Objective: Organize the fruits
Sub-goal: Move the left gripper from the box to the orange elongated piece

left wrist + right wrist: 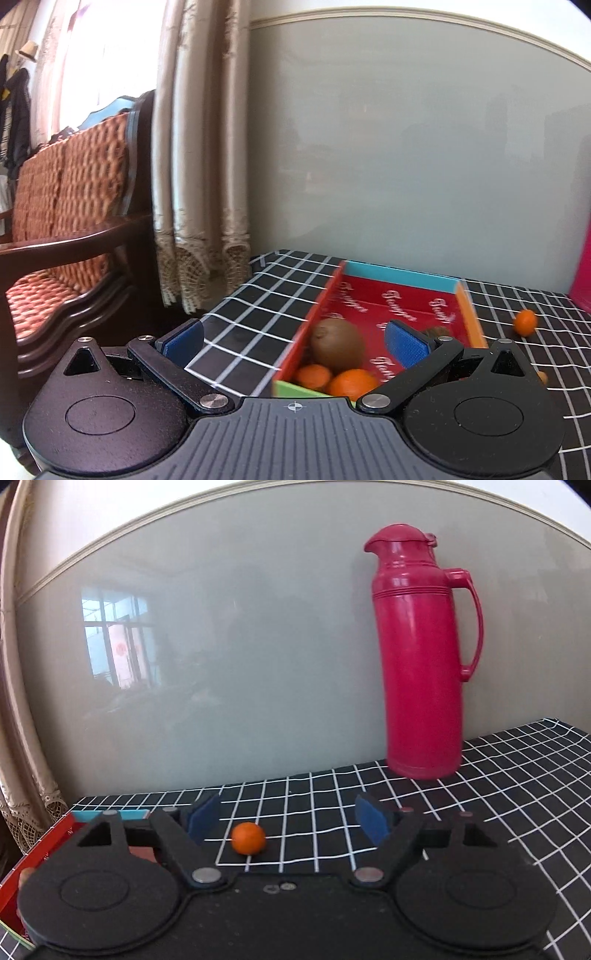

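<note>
Plainly right tool (288, 821) wide open, empty, small orange (248, 838) ahead

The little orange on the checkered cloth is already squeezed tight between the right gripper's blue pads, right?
Not quite. In the right wrist view the little orange sits on the checkered cloth, between the right gripper's blue pads, but they stand open and apart from it.

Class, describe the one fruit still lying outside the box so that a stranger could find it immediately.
Start at the tall crimson plastic thermos jug standing on the black tablecloth with white grid lines. Look left and nearer, to the bare cloth beside the red cardboard box. There lies a small round orange mandarin; unlike the other fruits, it sits alone on the cloth, not in the box.
</note>
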